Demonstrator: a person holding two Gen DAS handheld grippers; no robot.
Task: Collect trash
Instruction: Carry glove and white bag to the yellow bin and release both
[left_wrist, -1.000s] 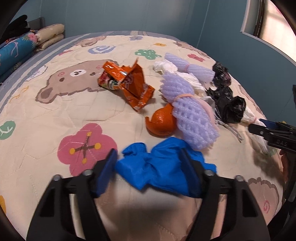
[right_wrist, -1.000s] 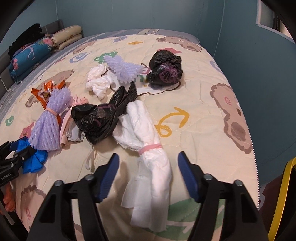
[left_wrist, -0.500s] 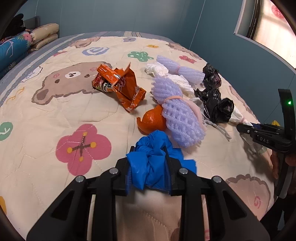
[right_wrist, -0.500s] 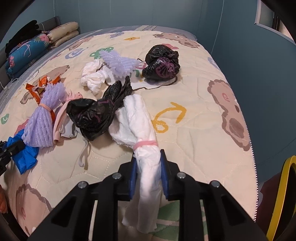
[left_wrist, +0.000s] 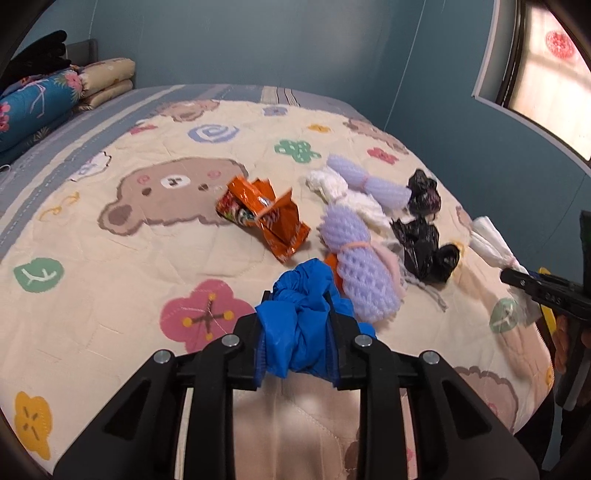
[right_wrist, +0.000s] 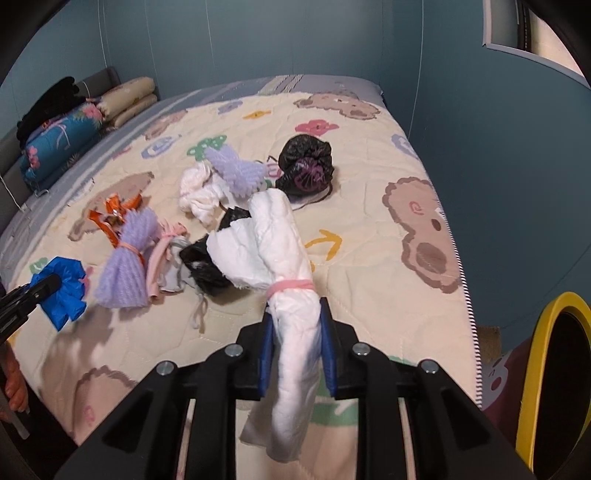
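**Ana:** Left wrist view first, and the biggest thing is the bed (left_wrist: 92, 325), its cream quilt printed with bears and flowers filling the picture. A folded blue floral blanket (left_wrist: 33, 103) sits at the far left end.

**Ben:** On the right wrist view there's a yellow-rimmed bin (right_wrist: 554, 373) just off the bed's edge, low right. Now the trash.

**Ana:** Clustered mid-quilt: a purple foam net (left_wrist: 364, 273) tied with a pink band, long axis running away from the camera and slightly left. Beside it a crumpled black bag (left_wrist: 424, 247), an orange snack wrapper (left_wrist: 269, 221), a second purple net (left_wrist: 369, 181) lying crosswise, white tissue (left_wrist: 347, 195) between them.

**Ben:** A second black bag (right_wrist: 306, 166) sits farther up the bed, knotted into a ball.

**Ana:** Grippers! The left gripper (left_wrist: 297, 343) has its jaws drawn narrow, clamped on a bunched blue plastic bag (left_wrist: 299, 317) that's clear of the quilt, standing up out of the pads.

**Ben:** And the right gripper (right_wrist: 297, 350) is pinched tight on a white paper roll (right_wrist: 280, 266), gripped just below its pink rubber band. Its long axis runs straight along the fingers: fat end pointing away and up toward the far bed, loose tail hanging toward the camera.

**Ana:** Smallest bit: a sliver of orange peel (left_wrist: 330, 263) peeking out between the blue bag and the net.
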